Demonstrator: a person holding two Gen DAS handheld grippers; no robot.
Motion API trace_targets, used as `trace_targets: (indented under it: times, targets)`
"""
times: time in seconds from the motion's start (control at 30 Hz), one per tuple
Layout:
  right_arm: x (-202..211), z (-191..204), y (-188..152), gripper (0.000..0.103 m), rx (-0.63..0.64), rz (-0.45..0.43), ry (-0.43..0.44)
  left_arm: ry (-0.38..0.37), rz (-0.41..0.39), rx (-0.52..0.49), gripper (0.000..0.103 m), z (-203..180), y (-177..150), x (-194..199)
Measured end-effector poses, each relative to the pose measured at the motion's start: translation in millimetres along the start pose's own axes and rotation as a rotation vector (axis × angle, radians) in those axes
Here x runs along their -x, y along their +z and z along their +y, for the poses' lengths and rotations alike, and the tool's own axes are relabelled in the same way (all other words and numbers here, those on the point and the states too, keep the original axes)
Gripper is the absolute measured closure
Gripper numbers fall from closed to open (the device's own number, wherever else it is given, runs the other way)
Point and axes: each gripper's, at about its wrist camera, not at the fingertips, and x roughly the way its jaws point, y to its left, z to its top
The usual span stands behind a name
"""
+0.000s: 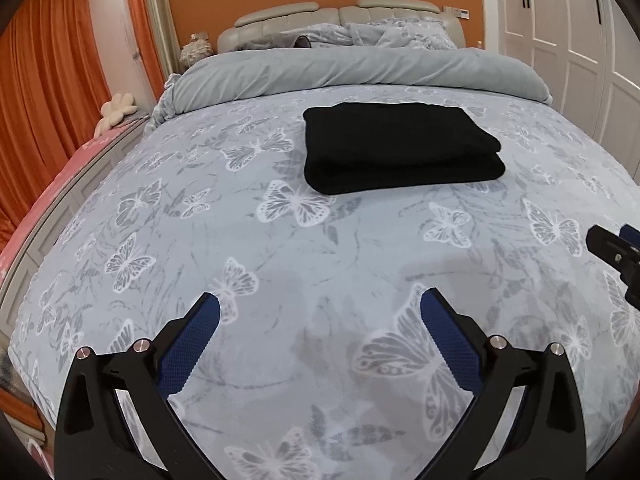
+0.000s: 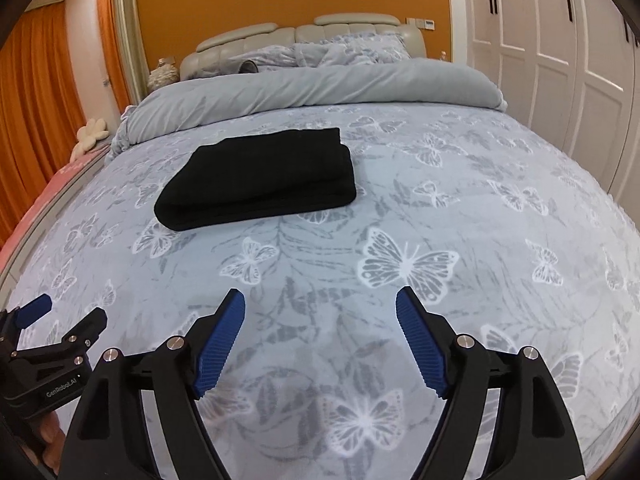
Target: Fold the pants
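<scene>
On the bed (image 1: pixel 360 248), ahead of both sets of tongs and well apart from them, the black pants (image 1: pixel 400 148) are laid as a folded rectangular stack on the butterfly-print bedspread (image 1: pixel 240 240). From the left wrist view the stack is seen ahead and slightly to the right; from the right wrist view the pants (image 2: pixel 256 178) are seen ahead and to the left. A rolled-back grey duvet (image 1: pixel 352 70) lies beyond the stack, with pillows (image 1: pixel 400 32) against the padded headboard (image 1: pixel 304 14).

The individual layers of the stack are hard to make out, since the dark cloth shows little detail; only a fold line along the near edge can be told. Waistband and leg ends cannot be distinguished. The right tongs (image 1: pixel 612 248) are cut off by the frame edge in the left wrist view, and the left tongs (image 2: pixel 66 312) are partly cut off at the lower left of the right wrist view.

The left tongs (image 1: pixel 320 312) are spread wide, with the blue pads (image 1: pixel 192 348) clearly apart, and nothing is held between them. The right tongs (image 2: pixel 320 304) are likewise spread wide and hold nothing. Both sets are positioned over the near part of the bedspread (image 2: pixel 400 208); contact with it cannot be told.
</scene>
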Motion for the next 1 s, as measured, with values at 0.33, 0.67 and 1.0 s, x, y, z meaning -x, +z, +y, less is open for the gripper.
trace_targets:
  times: [0.33,0.67,1.0]
  targets:
    - [4.0,2.5,-2.4,0.027,0.006,-0.019,-0.01,0.004,0.016,0.014,0.005,-1.3,-2.2,-4.4]
    - [5.5,13.6,-5.2,0.027,0.026,-0.015,-0.014,0.024,0.021,-0.004,0.005,-3.9,-3.2,-6.1]
    - [6.6,23.6,-8.1,0.027,0.051,-0.019,-0.011,-0.018,0.018,0.001,0.005,-6.0,-2.7,-3.6]
